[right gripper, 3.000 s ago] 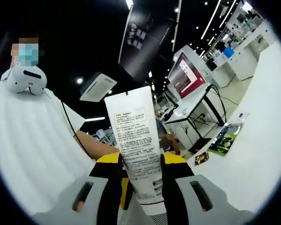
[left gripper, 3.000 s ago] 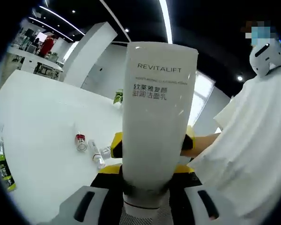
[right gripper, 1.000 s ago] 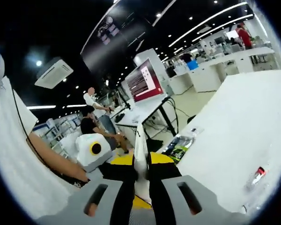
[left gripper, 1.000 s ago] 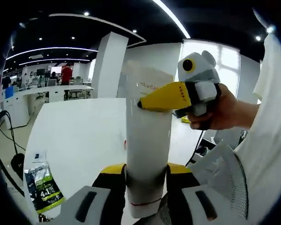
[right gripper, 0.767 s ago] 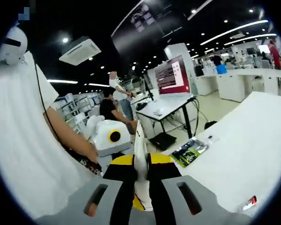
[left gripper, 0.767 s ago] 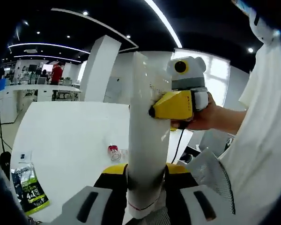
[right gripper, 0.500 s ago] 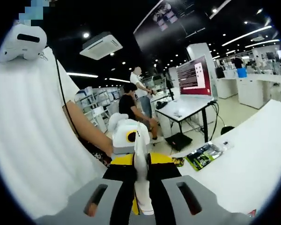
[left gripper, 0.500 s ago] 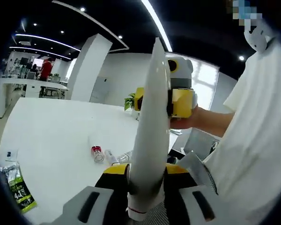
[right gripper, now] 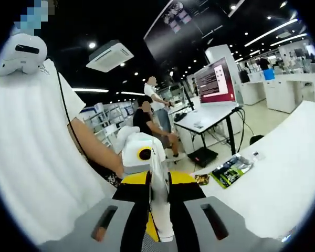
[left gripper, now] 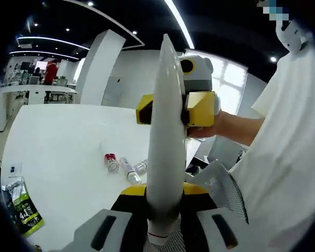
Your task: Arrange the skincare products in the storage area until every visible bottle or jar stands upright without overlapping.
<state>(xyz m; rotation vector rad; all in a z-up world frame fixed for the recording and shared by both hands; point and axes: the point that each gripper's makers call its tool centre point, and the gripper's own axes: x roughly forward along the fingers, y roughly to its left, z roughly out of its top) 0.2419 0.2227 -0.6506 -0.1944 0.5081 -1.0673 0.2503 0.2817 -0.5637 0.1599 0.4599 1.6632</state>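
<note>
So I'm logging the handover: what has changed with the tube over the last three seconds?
The white tube has turned from label-on to edge-on in the left gripper view. The right gripper, earlier low behind it, has come up and now clamps its upper part. The left gripper stays shut on its lower end. The small bottles and the green packet still lie on the table.

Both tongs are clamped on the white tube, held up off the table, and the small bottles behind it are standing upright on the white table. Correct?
Not quite: the small bottles are lying on their sides on the white table, as the left gripper view shows. Both tongs, left and right, do clamp the white tube.
</note>
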